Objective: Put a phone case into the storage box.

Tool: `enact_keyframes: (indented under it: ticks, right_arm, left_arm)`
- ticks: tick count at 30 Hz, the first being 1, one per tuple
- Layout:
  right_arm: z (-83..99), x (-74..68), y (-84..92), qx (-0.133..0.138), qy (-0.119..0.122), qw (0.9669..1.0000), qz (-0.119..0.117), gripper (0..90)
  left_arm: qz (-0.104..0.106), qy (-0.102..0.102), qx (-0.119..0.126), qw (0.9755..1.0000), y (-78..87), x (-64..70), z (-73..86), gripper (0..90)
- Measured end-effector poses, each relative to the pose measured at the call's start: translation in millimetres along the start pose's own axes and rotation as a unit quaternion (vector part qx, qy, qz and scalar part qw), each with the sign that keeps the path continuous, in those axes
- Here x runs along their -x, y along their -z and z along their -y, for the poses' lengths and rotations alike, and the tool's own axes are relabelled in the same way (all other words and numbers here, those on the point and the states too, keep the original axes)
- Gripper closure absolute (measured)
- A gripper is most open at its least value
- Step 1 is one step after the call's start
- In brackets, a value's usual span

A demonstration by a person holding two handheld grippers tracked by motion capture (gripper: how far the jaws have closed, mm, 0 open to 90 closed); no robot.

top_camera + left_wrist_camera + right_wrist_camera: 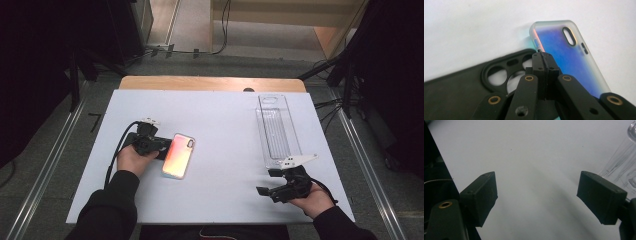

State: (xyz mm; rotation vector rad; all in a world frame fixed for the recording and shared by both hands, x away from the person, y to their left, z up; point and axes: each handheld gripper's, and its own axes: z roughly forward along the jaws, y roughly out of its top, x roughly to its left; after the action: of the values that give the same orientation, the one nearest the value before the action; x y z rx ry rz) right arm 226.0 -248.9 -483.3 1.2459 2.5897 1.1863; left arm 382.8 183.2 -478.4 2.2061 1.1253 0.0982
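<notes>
From above we see the left hand-held gripper (161,146) beside the iridescent phone case (178,155); up close it's clamped on its edge, black case (461,87) alongside; right hand-held gripper (266,184) gapes empty

Black phone case (461,92) cut off at the frame's left and bottom (its lower part behind the fingers (541,72))

Your iridescent case (178,155) lay flat left of centre, its edge pinched; the black case (461,87) lay touching it.
</notes>
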Motion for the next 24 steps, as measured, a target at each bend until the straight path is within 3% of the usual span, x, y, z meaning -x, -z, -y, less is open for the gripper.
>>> enact_keyframes:
  ticks: [6, 7, 11, 16, 24]
  right_arm:
    - [0.2, 0.3, -0.2, -0.001, -0.001, 1.0000, 0.000, 14.7]
    - [0.2, 0.1, 0.0, -0.001, 0.000, 1.0000, 0.000, 14.7]
    - [0.5, 0.0, 0.0, -0.003, 0.000, 1.0000, 0.000, 14.7]
    - [0.5, 0.1, -0.6, -0.005, 0.000, 1.0000, -0.001, 14.7]
    - [0.7, 0.0, -0.8, -0.006, 0.001, 1.0000, 0.000, 14.7]
  left_arm:
    - [0.011, -0.012, -0.003, 0.9999, -11.4, 6.2, -5.8, 90.0]
    - [0.002, -0.019, -0.008, 0.9998, -14.4, 7.5, -8.8, 90.0]
    - [0.001, -0.013, -0.008, 0.9999, -19.4, 5.9, -10.7, 90.0]
    - [-0.001, -0.023, -0.015, 0.9996, -26.8, 9.0, -11.6, 90.0]
    - [0.021, -0.029, -0.015, 0.9993, -32.2, 17.0, -12.8, 89.7]
